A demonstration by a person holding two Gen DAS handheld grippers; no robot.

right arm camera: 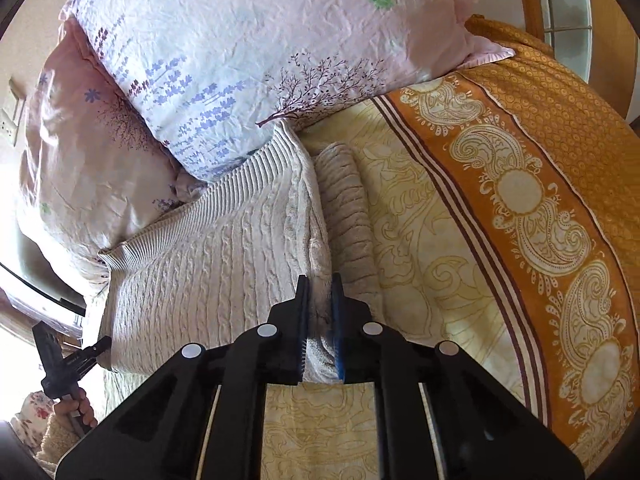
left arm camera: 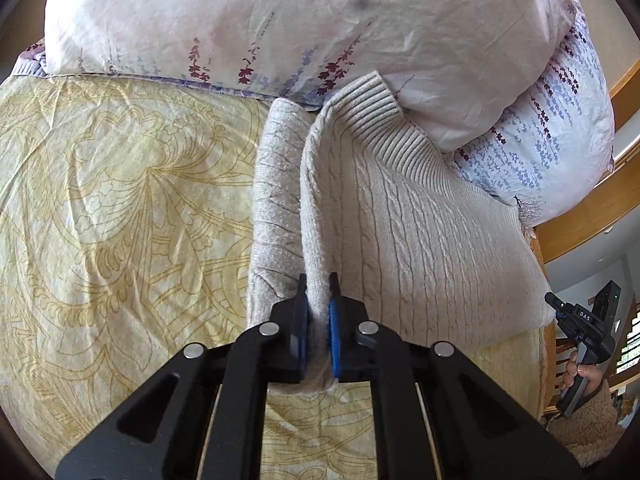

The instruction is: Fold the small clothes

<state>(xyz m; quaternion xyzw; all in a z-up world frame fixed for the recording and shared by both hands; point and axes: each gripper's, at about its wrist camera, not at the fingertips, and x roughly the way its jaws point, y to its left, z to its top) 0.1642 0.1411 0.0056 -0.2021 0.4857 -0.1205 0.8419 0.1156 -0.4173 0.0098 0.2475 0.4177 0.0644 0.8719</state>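
Bright, soft daylight in both wrist views; blown-out window glare at lower right of the left view and lower left of the right view. Strong fisheye bowing with dark vignette at the corners. Sharp mid-frame on the knit sweater (left arm camera: 420, 216), mild softness toward edges, faint shadows beneath the pillows (right arm camera: 260, 52).

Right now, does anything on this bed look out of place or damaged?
Nothing looks damaged. The cream sweater lies partly against the floral pillow, its ribbed hem riding up it. A dark smudge marks that pillow.
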